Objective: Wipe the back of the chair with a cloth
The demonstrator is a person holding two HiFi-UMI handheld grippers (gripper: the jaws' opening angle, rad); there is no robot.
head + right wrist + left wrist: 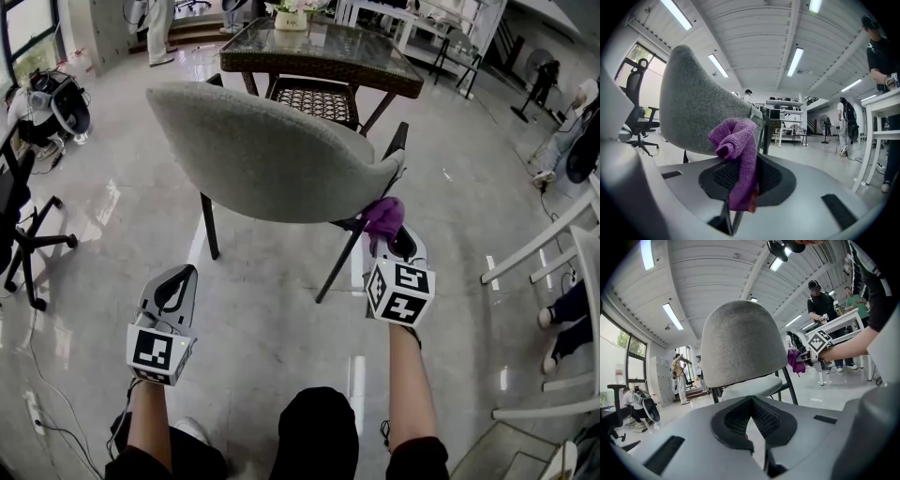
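The purple cloth (384, 218) sits just right of centre, clamped in the right gripper (397, 246), with its bunched end at the right-hand edge of the grey chair back (262, 155). The left gripper (180, 279) hangs at lower left, well apart from the chair, jaws together on nothing. A glass-topped wicker table (319, 52) stands beyond, at top centre.

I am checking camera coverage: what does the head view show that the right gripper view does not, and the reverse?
Only the head view shows the left gripper and the person's forearms. Only the right gripper view shows the ceiling lights and the jaws of the right gripper shut on the purple cloth. Both show the grey chair back and the cloth.
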